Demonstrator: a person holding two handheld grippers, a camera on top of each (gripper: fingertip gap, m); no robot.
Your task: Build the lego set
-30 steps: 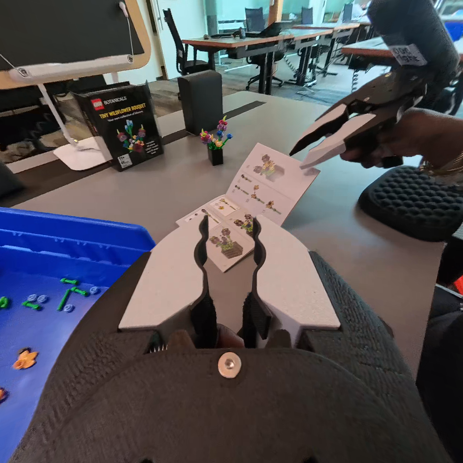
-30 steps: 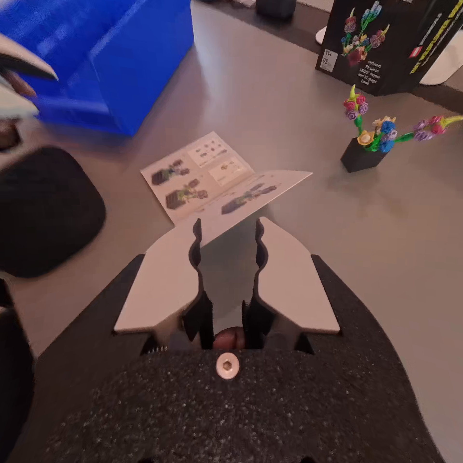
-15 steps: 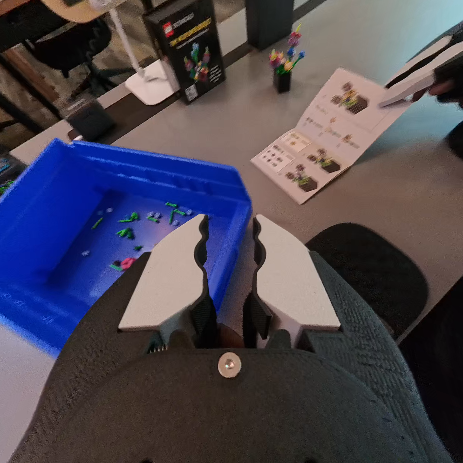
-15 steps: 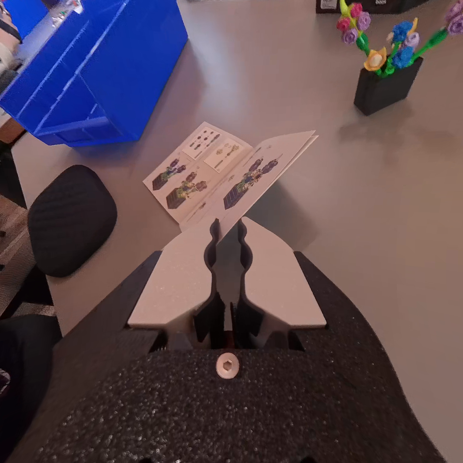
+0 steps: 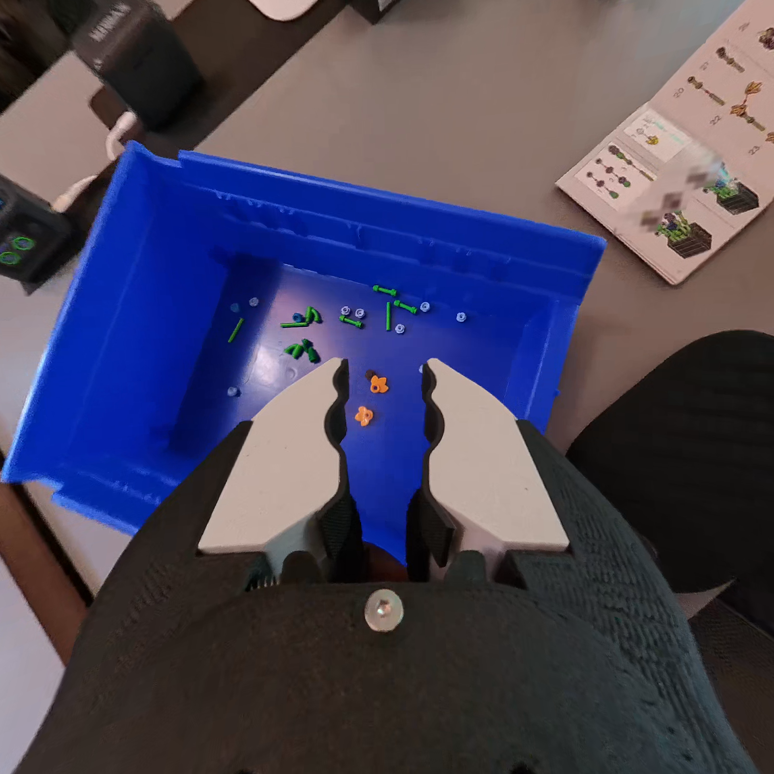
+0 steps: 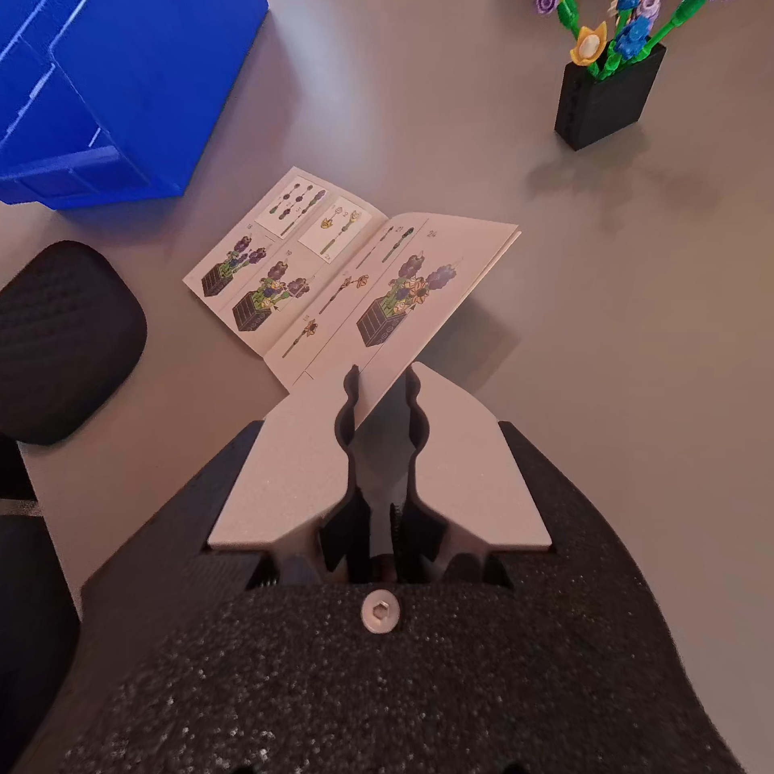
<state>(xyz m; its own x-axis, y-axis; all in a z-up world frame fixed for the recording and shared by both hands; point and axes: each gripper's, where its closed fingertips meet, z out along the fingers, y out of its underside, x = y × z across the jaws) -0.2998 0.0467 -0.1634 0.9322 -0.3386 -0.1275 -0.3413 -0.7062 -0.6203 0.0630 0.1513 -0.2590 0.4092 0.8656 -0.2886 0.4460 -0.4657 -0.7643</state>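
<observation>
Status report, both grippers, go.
Left gripper open above blue bin, orange flowers below. Right gripper open, raised booklet page between its fingers. Nothing blocking.

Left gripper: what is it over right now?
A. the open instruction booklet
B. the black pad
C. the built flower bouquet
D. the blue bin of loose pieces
D: the left gripper is open above the blue bin, orange flower pieces showing between its fingers.

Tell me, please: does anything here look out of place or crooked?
One thing: the instruction booklet does not lie flat. Its right-hand page is raised off the grey table, its corner between the open fingers of the right gripper. The loose pieces lie inside the blue bin, none spilled.
</observation>
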